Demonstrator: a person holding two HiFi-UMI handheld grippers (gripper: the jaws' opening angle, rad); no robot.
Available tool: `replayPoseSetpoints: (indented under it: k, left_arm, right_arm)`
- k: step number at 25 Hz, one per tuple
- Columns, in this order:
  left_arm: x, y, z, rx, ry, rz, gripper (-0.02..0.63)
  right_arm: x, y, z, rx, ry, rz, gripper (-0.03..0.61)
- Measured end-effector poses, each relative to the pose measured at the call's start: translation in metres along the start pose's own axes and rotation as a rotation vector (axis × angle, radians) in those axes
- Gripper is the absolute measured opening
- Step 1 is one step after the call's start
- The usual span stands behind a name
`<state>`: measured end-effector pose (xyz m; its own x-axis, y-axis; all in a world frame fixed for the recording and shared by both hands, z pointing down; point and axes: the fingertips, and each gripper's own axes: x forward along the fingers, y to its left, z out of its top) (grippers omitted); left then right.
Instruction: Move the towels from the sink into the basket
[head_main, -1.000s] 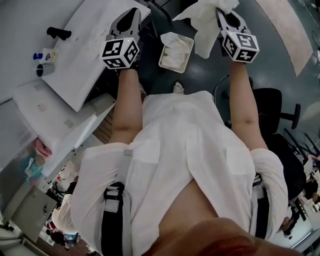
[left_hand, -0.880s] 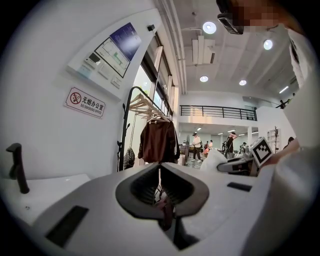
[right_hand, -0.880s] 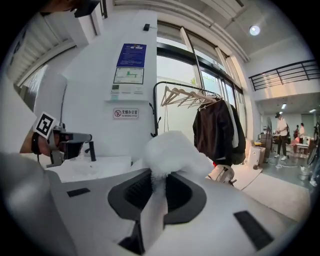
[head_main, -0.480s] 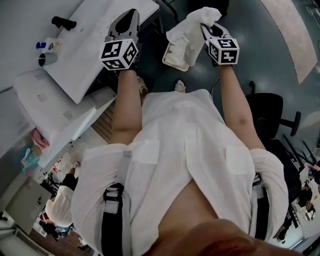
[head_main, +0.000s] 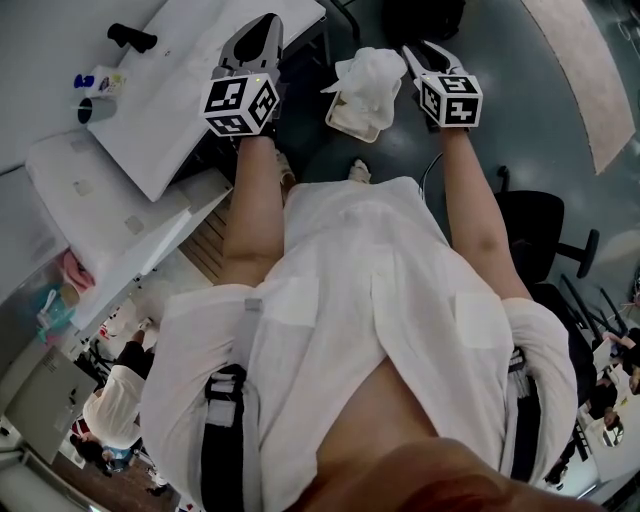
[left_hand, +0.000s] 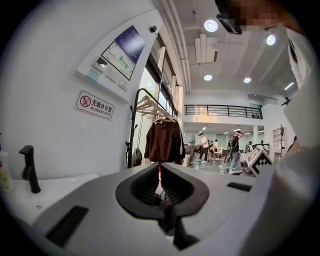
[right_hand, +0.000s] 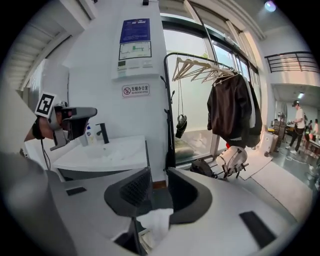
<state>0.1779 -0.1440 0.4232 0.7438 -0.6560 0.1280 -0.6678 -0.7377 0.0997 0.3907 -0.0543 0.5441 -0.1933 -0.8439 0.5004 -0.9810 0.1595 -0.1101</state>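
Observation:
A white towel lies bunched on top of the pale rectangular basket on the dark floor. My right gripper hangs just right of it with its jaws opening. In the right gripper view a corner of the towel still sits low between the jaws of the right gripper, and the pads stand apart from it. My left gripper is shut and empty, held over the edge of the white sink. The jaws of the left gripper meet in its own view.
A black faucet, a soap bottle and a cup stand at the sink's far left. A black office chair is at the right. A coat rack with a dark jacket stands by the window.
My right gripper came down and to the left with the towel, over the basket. Its jaws have parted and the towel now rests on the basket. The left gripper barely moved.

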Motion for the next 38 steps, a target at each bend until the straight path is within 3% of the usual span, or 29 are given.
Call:
replayPoseSetpoints:
  k: [10, 22, 31, 38]
  left_arm:
    - [-0.013, 0.015, 0.013, 0.008, -0.024, 0.042, 0.017]
    - [-0.057, 0.055, 0.034, 0.022, -0.054, 0.123, 0.017]
    - [-0.094, 0.071, 0.077, 0.080, -0.124, 0.172, 0.017]
    - [-0.108, 0.074, 0.084, 0.104, -0.124, 0.204, 0.016]
  right_arm:
    - [-0.019, -0.007, 0.049, -0.008, -0.151, -0.012, 0.123]
    - [-0.019, 0.041, 0.115, -0.064, -0.288, 0.070, 0.121]
    - [-0.048, 0.062, 0.170, -0.123, -0.457, 0.070, 0.037]
    - [-0.064, 0.058, 0.180, -0.150, -0.482, 0.050, 0.028]
